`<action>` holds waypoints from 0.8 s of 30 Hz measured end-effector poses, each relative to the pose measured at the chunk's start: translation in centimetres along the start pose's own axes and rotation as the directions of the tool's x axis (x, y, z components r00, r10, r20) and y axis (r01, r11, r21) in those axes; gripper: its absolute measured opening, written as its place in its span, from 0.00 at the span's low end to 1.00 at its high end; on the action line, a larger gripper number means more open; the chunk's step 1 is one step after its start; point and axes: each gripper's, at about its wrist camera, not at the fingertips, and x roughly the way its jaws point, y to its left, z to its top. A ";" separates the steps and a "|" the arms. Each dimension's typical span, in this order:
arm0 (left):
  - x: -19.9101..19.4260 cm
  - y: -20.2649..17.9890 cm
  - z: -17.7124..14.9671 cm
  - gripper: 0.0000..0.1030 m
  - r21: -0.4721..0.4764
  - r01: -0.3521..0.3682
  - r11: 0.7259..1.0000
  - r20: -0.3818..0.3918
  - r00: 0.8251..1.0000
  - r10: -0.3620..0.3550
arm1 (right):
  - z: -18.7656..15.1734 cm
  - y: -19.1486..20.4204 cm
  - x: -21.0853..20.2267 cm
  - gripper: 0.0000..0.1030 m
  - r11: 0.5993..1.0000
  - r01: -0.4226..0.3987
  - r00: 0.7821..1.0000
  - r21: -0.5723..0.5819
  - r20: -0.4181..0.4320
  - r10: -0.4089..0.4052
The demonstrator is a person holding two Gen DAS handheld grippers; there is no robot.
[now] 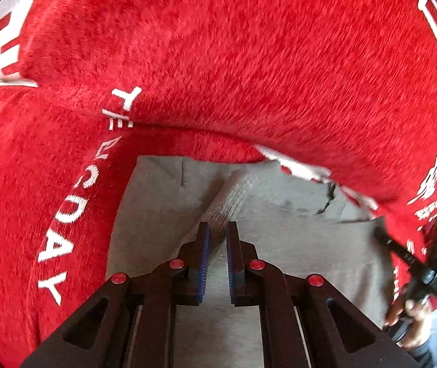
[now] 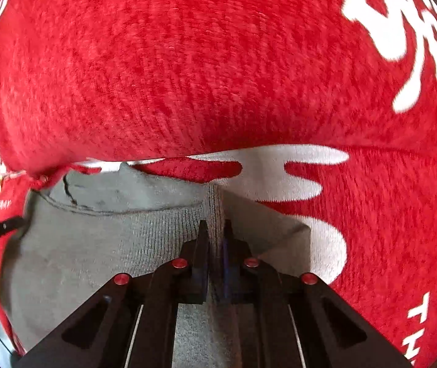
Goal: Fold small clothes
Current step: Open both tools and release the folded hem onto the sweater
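Presently: grey garment lying on red blanket with white lettering. Left gripper pinches a ribbed grey fold; right gripper is clamped on ribbed cloth. Only the left view shows a hand holding the other tool.

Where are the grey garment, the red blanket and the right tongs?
grey garment [image 2: 74, 254]: right wrist view, its flat body.
red blanket [image 1: 249, 46]: left wrist view, plain fuzzy stretch.
right tongs [image 2: 215, 230]: right wrist view, between the tips, shut on the garment's ribbed edge.
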 end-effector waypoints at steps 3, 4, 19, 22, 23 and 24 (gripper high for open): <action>-1.4 -1.2 -0.7 0.09 0.025 0.003 1.000 0.034 0.999 -0.003 | 0.0 0.0 -0.3 0.27 1.000 -0.025 0.999 0.001 -0.038 0.025; -2.2 -2.0 -1.1 0.09 0.048 0.019 0.999 0.041 0.999 -0.021 | 0.0 0.0 -0.5 0.35 1.000 -0.014 0.999 -0.004 -0.036 0.014; 2.4 -1.6 -2.8 0.09 0.088 0.079 0.993 -0.062 0.995 -0.074 | -7.0 5.9 -3.3 0.73 0.967 0.017 0.995 -0.256 -0.091 -0.042; -0.2 1.2 -1.6 0.09 -0.028 -0.020 0.999 0.014 1.000 0.021 | -6.7 4.0 -3.8 0.74 0.977 0.069 0.995 -0.202 -0.052 -0.081; -0.9 1.6 -1.6 0.09 -0.039 -0.031 0.999 0.029 0.999 0.032 | -6.6 3.6 -4.1 0.73 0.982 0.075 0.995 -0.176 -0.057 -0.086; -1.8 1.8 -2.0 0.09 -0.042 -0.029 0.999 0.039 0.999 0.031 | -6.5 3.5 -4.7 0.73 0.985 0.074 0.995 -0.157 -0.051 -0.083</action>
